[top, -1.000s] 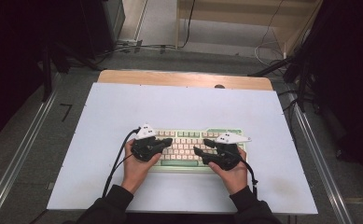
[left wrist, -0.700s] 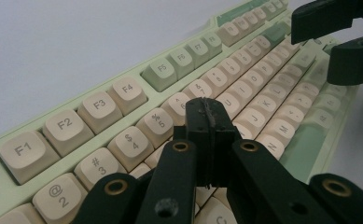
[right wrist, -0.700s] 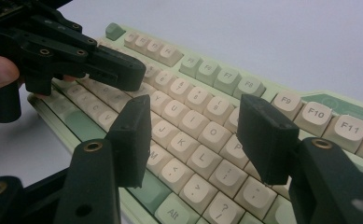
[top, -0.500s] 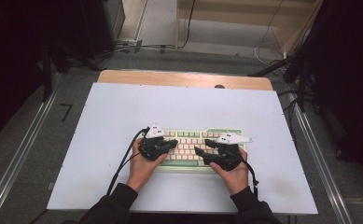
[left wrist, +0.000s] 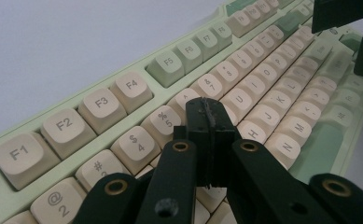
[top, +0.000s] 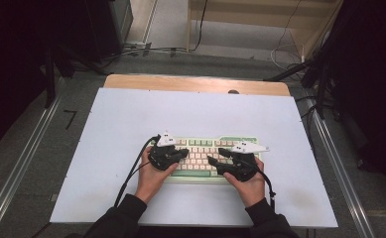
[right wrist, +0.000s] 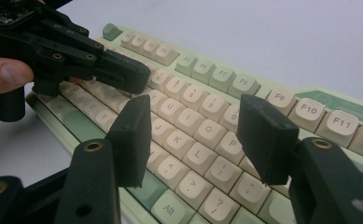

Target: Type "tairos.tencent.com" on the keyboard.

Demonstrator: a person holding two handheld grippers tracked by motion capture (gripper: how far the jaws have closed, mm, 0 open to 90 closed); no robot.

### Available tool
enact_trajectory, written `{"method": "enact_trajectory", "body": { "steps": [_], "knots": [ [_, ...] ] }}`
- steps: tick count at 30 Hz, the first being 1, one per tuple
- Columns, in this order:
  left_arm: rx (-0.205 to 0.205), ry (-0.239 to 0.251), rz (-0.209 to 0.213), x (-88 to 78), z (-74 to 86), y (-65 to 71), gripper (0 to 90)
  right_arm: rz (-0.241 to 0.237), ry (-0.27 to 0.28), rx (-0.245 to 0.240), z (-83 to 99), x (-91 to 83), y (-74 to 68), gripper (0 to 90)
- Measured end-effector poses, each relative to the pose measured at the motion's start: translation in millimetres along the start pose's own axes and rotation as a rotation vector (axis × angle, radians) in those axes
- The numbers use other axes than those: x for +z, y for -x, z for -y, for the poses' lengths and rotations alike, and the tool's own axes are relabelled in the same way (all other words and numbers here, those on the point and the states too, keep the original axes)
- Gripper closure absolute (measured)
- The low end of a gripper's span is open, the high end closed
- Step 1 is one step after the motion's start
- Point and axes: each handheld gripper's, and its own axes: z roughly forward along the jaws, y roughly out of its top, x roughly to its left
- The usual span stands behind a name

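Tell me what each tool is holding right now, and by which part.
Nothing is held. The left tool is shut empty over the keyboard; the right tool is open above the keys.

Left gripper (top: 183, 153): held in left hand (top: 151, 176); 2 black jaws pressed together, nothing between them; tips point inward and down. Right gripper (top: 211, 161): held in right hand (top: 247, 184); 2 jaws apart, gap bare; tips point inward toward the left gripper, near it. Forearms: dark sleeves, entering from bottom edge.

White mat (top: 131, 129) covers wooden table (top: 195, 83); cables (top: 285, 49) on floor beyond; metal rails (top: 22, 163) flank sides.
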Motion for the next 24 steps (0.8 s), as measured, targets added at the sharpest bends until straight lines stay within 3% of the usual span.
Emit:
{"method": "enact_trajectory", "body": {
  "steps": [9, 18, 24],
  "knots": [
    [-0.030, 0.081, 0.039, -15.4, -4.7, -0.3, 90.0, 0.003, 0.004, 0.003, -0.1, -1.2, 0.4, 43.3],
    [-0.062, 0.136, 0.086, -32.5, -7.6, -2.6, 77.3, 0.004, 0.006, 0.003, -0.4, -1.5, 0.1, 43.6],
    [-0.067, 0.152, 0.088, -38.3, -6.5, -3.3, 74.2, 0.003, 0.010, 0.002, -0.7, -2.5, 0.3, 44.0]
  ]
}}
